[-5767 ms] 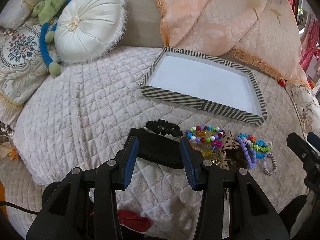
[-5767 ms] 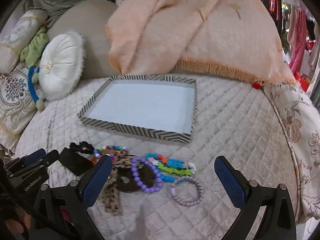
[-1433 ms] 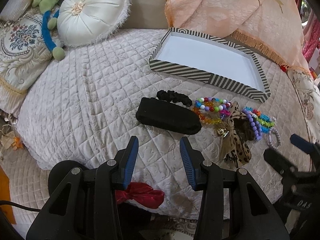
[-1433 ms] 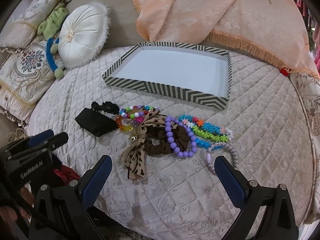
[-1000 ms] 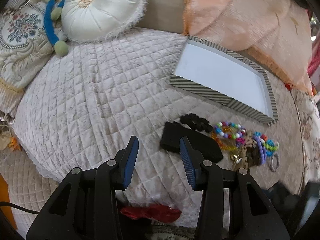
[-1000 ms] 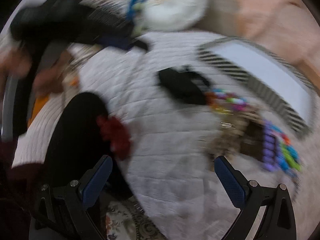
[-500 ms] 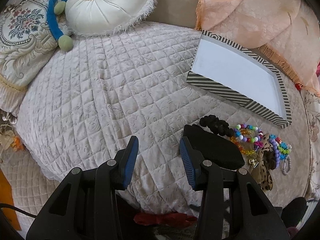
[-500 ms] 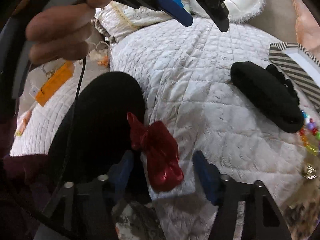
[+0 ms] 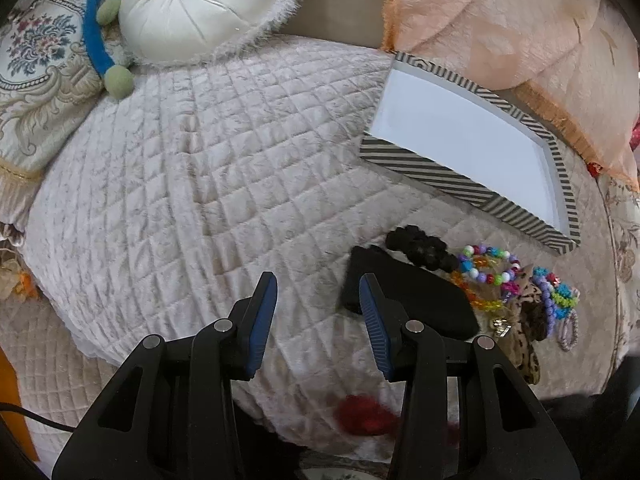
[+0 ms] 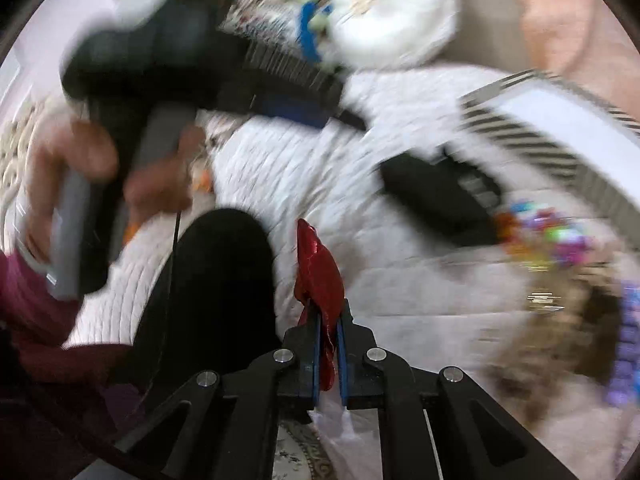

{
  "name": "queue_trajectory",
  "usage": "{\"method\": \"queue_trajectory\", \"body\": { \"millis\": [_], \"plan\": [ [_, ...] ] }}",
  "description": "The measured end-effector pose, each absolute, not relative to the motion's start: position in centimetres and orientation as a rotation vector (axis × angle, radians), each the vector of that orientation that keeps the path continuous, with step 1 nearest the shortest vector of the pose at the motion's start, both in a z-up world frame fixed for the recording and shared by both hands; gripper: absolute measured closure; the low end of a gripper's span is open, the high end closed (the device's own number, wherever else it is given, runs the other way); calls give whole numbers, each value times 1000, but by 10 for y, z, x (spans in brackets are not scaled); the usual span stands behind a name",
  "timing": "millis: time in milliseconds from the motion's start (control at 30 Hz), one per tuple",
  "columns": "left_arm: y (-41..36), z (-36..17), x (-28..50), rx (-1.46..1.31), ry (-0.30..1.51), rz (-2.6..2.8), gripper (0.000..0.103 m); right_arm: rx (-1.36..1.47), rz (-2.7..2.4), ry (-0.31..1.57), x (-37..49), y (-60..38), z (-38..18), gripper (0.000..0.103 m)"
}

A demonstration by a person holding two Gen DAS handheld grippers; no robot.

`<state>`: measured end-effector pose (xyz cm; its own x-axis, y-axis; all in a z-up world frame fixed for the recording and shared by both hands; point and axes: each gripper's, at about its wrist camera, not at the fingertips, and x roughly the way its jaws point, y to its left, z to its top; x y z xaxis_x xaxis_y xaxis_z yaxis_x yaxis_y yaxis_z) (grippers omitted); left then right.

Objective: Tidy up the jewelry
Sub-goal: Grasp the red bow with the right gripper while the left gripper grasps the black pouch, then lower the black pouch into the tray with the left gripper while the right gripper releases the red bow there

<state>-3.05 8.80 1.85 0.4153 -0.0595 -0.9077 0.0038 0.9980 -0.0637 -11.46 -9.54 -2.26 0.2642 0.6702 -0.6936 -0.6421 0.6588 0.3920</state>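
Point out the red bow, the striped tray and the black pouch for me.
red bow [image 10: 320, 268], right wrist view, its upper loop.
striped tray [image 9: 424, 170], left wrist view, near striped wall.
black pouch [image 9: 416, 298], left wrist view, its middle.

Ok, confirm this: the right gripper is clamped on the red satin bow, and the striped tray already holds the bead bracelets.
Not quite. The right gripper does clamp the red satin bow, but the left wrist view shows the striped tray empty; the bead bracelets lie on the quilt beside it.
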Motion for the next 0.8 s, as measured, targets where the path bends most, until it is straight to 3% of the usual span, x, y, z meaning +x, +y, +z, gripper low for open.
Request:
{"method": "queue_trajectory", "body": {
  "millis": [167, 233, 300, 467, 500, 533, 600, 633, 800],
  "plan": [
    [80, 18, -27, -113, 1154, -80, 59, 65, 791, 917, -113, -143, 0, 97],
    [82, 17, -23, -154, 1159, -80, 48, 99, 757, 905, -112, -164, 8, 97],
    [81, 11, -20, -178, 1173, -88, 42, 151, 733, 891, -110, -182, 17, 97],
    [73, -13, -12, -137, 1222, -76, 43, 241, 668, 847, -103, -214, 29, 97],
    [71, -17, -11, -145, 1227, -89, 46, 249, 663, 843, -103, -217, 31, 97],
    [71, -20, -11, -164, 1223, -111, 64, 261, 655, 836, -102, -220, 32, 97],
    [69, -24, -11, -163, 1237, -119, 84, 269, 642, 831, -101, -223, 33, 97],
    [69, -24, -11, -165, 1228, -122, 90, 270, 634, 830, -100, -224, 34, 97],
    [69, -3, -24, -173, 1161, -162, 94, 309, 598, 818, -95, -233, 37, 97]
  ]
}}
